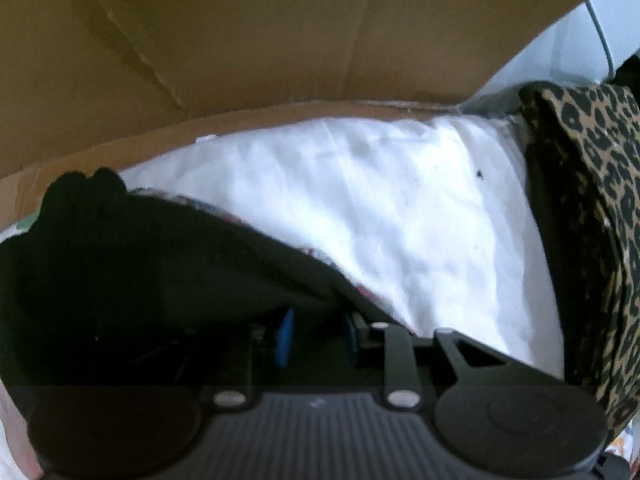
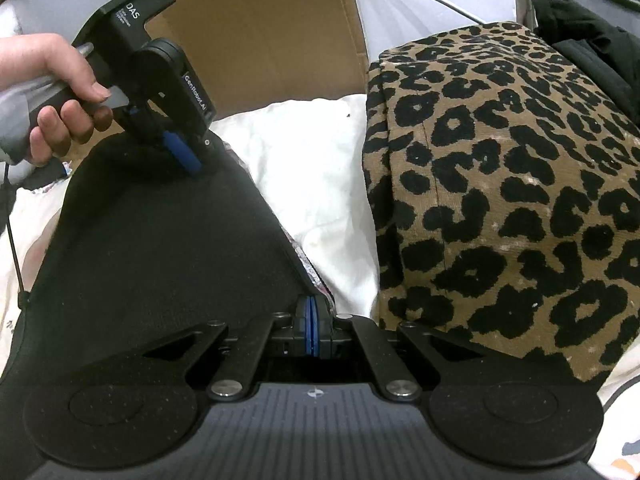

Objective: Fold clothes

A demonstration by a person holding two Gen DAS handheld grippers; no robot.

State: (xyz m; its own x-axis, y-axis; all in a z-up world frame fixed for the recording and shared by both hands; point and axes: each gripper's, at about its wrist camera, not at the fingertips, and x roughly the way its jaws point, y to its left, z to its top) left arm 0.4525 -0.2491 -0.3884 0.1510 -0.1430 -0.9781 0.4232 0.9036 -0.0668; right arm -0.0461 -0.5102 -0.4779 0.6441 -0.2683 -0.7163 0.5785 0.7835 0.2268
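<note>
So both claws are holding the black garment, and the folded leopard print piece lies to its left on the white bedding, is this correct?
Not quite: the leopard print piece lies to the right of the black garment, as the right wrist view shows. The rest holds: the left claw and right claw both grip it, over the white bedding.

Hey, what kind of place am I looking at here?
Probably a bedroom or other room at home, not a lab: clothes lie on soft white bedding, a folded leopard-print garment rests beside it, and a cardboard box stands behind.

Black garment (image 2: 160,248); leopard-print cloth (image 2: 500,200), tan with black spots; white bedding (image 2: 316,168); brown cardboard (image 1: 240,40).
</note>
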